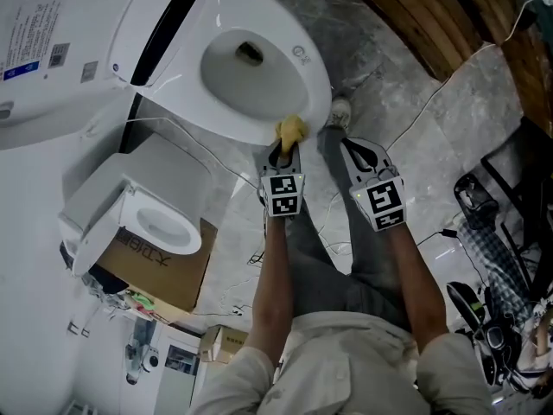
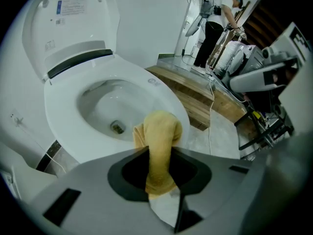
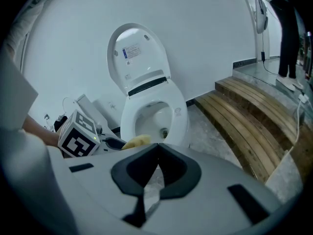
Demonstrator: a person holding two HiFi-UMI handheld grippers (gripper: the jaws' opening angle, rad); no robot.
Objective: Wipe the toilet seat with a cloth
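Pinching yellow cloth in my left claw, wad at the toilet seat near rim, contact unclear; right claw pressed together, empty, further right, off the seat

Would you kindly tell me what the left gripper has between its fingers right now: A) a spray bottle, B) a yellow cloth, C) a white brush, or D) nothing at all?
B: in the left gripper view, the left gripper is shut on a yellow cloth, which sticks out past its fingers toward the toilet.
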